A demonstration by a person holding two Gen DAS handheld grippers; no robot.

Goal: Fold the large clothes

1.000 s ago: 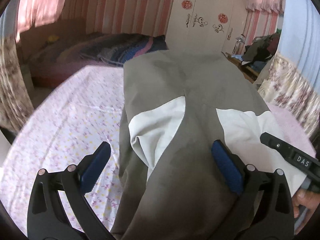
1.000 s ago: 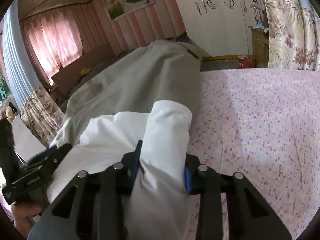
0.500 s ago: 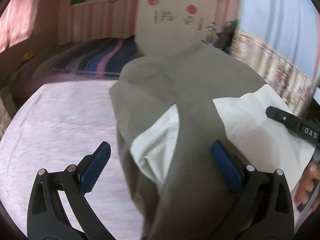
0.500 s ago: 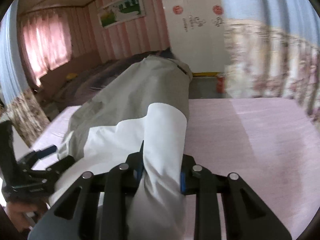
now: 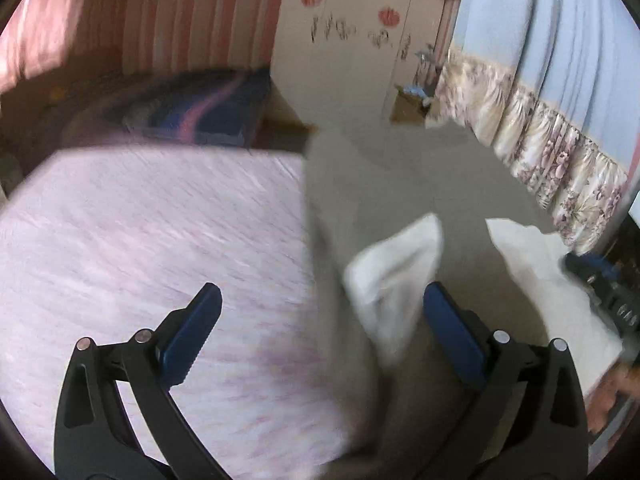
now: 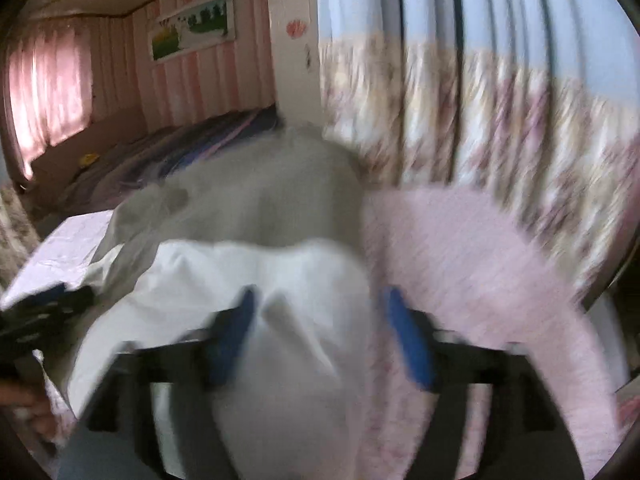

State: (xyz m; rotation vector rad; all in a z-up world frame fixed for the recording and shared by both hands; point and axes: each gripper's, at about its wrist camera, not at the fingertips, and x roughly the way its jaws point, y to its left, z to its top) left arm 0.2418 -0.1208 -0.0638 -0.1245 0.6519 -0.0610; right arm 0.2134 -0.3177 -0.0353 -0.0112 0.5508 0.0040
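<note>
opening right gripper [image 6: 320, 340] jaws around white pocket lining [image 6: 288, 320] of trousers [image 6: 272, 200].

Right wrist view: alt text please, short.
Motion-blurred: the right gripper is opening, white lining of a grey garment bunched between its blue pads. Pink bedsheet beneath, floral curtain behind.

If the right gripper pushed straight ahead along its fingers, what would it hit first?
Probably the white pocket lining of the grey trousers: it lies between the opening jaws of the right gripper and directly ahead. Blur makes depth uncertain.
</note>
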